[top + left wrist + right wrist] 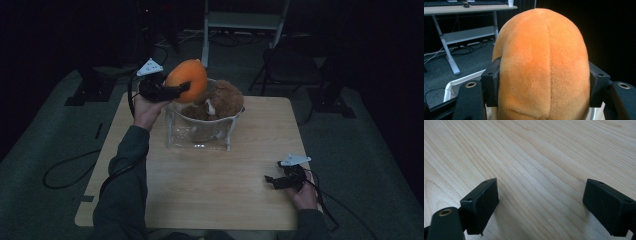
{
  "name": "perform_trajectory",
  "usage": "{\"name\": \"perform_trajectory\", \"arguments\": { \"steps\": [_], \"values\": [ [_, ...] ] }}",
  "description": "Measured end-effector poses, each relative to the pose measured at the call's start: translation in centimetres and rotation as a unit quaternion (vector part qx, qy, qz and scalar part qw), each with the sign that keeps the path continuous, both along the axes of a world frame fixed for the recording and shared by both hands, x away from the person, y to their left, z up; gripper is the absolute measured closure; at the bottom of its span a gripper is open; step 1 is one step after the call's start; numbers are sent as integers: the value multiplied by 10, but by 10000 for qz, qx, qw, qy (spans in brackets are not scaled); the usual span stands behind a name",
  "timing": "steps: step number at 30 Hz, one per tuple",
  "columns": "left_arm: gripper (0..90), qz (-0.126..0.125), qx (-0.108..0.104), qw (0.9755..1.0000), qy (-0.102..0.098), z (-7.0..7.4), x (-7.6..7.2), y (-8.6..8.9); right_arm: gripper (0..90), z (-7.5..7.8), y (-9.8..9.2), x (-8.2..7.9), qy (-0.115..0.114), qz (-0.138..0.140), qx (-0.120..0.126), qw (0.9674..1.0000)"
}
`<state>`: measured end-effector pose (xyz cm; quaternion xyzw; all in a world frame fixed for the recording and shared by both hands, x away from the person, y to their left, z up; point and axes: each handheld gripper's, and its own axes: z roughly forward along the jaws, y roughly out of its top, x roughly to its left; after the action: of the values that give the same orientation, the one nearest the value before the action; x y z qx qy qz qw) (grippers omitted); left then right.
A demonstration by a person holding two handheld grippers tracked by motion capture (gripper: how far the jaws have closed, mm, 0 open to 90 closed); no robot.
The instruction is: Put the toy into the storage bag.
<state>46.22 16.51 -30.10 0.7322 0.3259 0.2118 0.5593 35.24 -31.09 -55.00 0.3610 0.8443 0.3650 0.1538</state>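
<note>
Orange plush toy (187, 80) is up in the air, clamped in the left gripper (186, 88) just above the left rim of the clear bin (172, 131). In the left gripper view the plush (541, 67) sits squarely between both black pads (492, 83), which press into its sides – jaws roughly mid-width, closed on the toy, fabric bulging slightly around them. Grip looks firm, no sag visible.

Bin stands at the far-centre of the wooden table (210, 190). Inside it already: a brown plush toy (225, 100) filling the right side, head poking above the rim. Whether anything else lies under it I can't tell, the light is too dim.

Right gripper (275, 181) rests low on the table near the right edge, well apart from the bin. Right gripper view shows its jaws spread wide, bare tabletop (536, 157) between them – holding nothing.

Status, my read: this looks like loading plush toys into the bin. One toy in, the orange one poised over the opening but not yet down. Equally it could be coming out; a single frame doesn't settle direction. If loading, what's left is lower, release, withdraw. Free space is on the bin's left side, so it may need a push past the brown one.
</note>
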Motion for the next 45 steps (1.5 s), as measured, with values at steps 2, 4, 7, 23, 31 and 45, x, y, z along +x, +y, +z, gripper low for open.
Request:
{"name": "perform_trajectory", "arguments": {
  "steps": [2, 4, 7, 23, 31, 45],
  "values": [
    [326, -1, 14, 10000, 4, -1, 0, 0, 126, 0, 0, 0, -2, 1, -3, 10000],
    [326, -6, 17, 10000, 8, -1, 0, -1, 125, 0, 0, 0, -2, 0, -4, 10000],
    [327, -13, 4, 10000, 15, -2, 1, -1, 125, 0, 0, 0, -3, 0, -4, 10000],
    [327, -17, -3, 10000, 89, -10, 4, -2, 125, 0, 0, 0, 5, -5, -3, 10000],
    [326, -5, -6, 9999, 121, -14, 5, -2, 125, 0, 0, 0, 5, -6, -3, 10000],
    [326, -5, -11, 9999, 172, -20, 7, -3, 126, 0, 0, 0, 5, -6, -2, 10000]
  ]
}}
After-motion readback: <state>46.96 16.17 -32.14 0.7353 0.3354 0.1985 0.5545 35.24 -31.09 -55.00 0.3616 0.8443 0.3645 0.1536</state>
